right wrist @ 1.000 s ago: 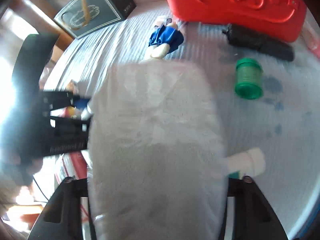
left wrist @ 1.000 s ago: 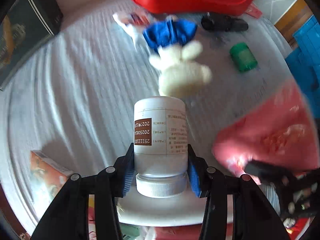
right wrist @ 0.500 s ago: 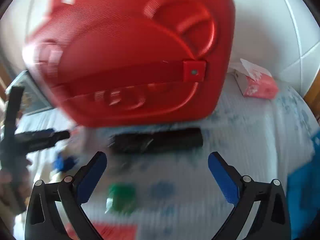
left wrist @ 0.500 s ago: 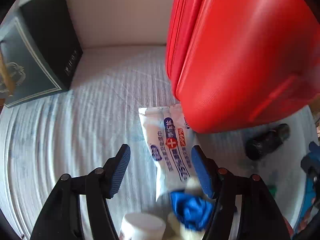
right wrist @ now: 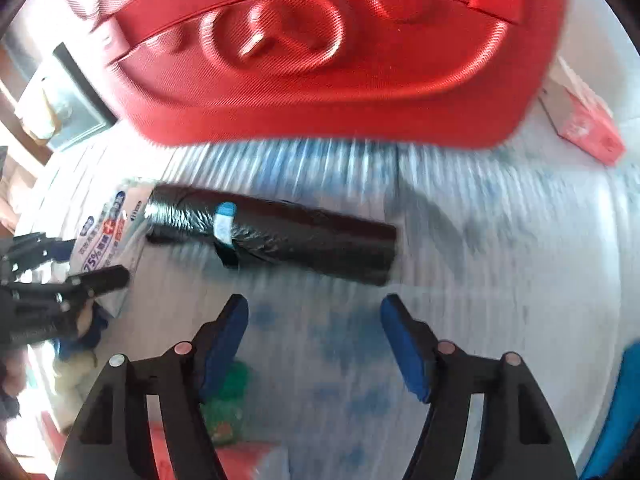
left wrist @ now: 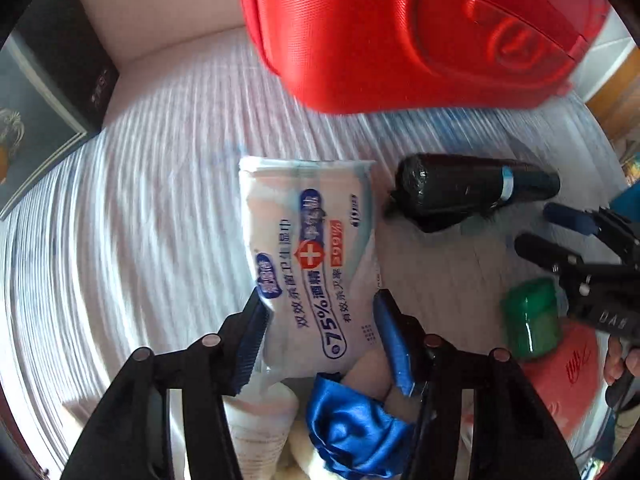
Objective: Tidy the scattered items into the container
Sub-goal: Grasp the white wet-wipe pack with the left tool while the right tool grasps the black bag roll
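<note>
A ribbed white cloth [left wrist: 152, 208] is spread over the surface; a pale wall [left wrist: 160, 16] is seen at 11 o'clock, wooden trim [left wrist: 616, 96] at 2 o'clock.

left gripper [left wrist: 320, 336]: jaws spread wide, pointing forward | right gripper [right wrist: 314, 338]: jaws spread wide, nothing between

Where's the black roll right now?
The black roll lies on the white cloth ahead of the right hand-held gripper, just below the red case, its left end beside the wipes pack.
</note>
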Tool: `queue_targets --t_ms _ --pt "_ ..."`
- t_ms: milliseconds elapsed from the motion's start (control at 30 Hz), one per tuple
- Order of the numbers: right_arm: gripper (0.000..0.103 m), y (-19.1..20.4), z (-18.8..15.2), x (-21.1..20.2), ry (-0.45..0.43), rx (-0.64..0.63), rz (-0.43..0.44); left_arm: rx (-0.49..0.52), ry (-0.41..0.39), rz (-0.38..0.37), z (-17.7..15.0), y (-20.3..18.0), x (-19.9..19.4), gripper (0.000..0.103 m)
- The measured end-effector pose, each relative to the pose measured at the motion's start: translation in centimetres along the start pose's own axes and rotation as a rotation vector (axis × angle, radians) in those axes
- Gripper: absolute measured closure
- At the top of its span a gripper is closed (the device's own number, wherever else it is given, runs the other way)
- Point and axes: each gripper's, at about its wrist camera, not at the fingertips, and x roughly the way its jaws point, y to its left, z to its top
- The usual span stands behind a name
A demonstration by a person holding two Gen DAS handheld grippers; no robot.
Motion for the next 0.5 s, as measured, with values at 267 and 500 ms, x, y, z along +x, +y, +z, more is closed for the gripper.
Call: queue_targets --t_ms 267,500 --pt "0.005 3.4 0.9 -2.5 -0.111 -0.222 -0.072 0.023 -0.018 0.026 1.7 0.1 1.3 0.049" --pt "0.034 5.4 2.0 1.0 -0.030 -0.275 -0.084 0.021 -0.050 0.004 2.6 0.5 1.8 0.053"
